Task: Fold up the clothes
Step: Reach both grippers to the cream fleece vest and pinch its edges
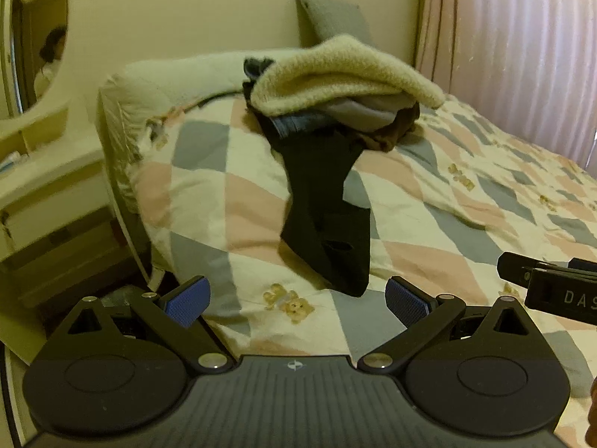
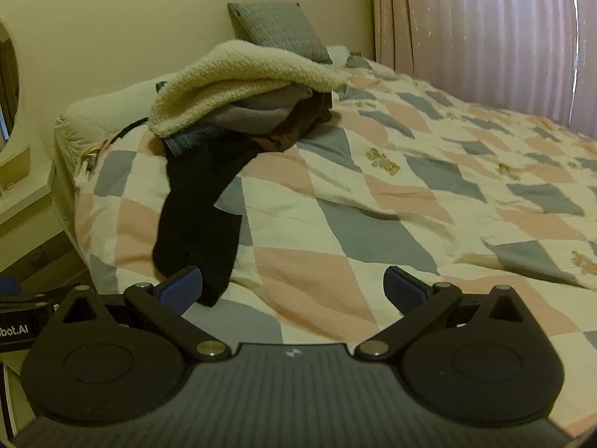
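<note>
A pile of clothes sits on the bed, topped by a cream fleecy garment (image 1: 343, 74) (image 2: 238, 78), with grey (image 1: 358, 112), brown (image 1: 395, 130) and denim pieces under it. A black garment (image 1: 324, 201) (image 2: 197, 209) trails from the pile toward me over the quilt. My left gripper (image 1: 296, 300) is open and empty, just short of the black garment's near end. My right gripper (image 2: 293, 289) is open and empty, with the black garment's end beside its left finger (image 2: 181, 291).
The bed has a checked pink, grey and cream quilt (image 1: 466, 194) (image 2: 410, 201). A grey cushion (image 2: 280, 30) leans on the wall behind the pile. Pink curtains (image 2: 485, 37) hang at the right. A cream dresser with a mirror (image 1: 33, 56) stands left of the bed.
</note>
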`<state>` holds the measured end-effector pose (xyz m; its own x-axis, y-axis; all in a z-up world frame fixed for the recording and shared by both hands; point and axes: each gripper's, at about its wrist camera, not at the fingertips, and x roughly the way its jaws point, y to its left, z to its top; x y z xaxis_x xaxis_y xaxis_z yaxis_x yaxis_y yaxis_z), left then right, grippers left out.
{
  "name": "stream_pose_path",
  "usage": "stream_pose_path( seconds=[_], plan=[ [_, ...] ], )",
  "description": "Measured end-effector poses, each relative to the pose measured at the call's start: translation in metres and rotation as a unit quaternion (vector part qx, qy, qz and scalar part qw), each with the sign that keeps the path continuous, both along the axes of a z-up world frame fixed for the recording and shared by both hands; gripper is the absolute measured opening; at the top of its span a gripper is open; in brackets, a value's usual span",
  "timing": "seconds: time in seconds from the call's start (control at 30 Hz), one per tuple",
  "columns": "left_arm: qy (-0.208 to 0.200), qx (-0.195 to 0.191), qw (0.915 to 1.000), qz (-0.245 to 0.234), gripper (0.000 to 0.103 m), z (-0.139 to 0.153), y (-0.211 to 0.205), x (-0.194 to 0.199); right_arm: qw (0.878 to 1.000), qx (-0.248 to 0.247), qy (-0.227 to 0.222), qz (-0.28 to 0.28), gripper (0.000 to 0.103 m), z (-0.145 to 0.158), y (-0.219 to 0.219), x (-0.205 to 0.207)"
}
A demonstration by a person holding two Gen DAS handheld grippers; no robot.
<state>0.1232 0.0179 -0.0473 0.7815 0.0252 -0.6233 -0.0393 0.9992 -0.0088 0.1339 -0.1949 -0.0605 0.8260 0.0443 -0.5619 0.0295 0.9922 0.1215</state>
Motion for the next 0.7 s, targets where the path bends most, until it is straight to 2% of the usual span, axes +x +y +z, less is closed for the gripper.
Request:
stream_pose_path(
  seconds=[0.1,0.2,0.47,0.7],
  plan=[
    [0.02,-0.01,0.9998,0.0,0.103,-0.014,-0.006,0.031,1.0,0.005,0.009,0.003,0.103,-0.013,-0.008,0.026],
    [0.033,-0.002,0.9994,0.002,0.103,-0.029,-0.014,0.063,1.0,0.008,0.017,0.006,0.103,-0.027,-0.016,0.056],
    [0.05,0.005,0.9987,0.005,0.103,-0.058,-0.033,0.131,0.998,0.034,0.024,0.04,0.103,-0.059,-0.03,0.125],
    [0.053,0.003,0.9985,0.014,0.103,-0.075,-0.039,0.169,0.997,0.008,0.012,0.079,0.103,-0.08,-0.029,0.169]
  ],
)
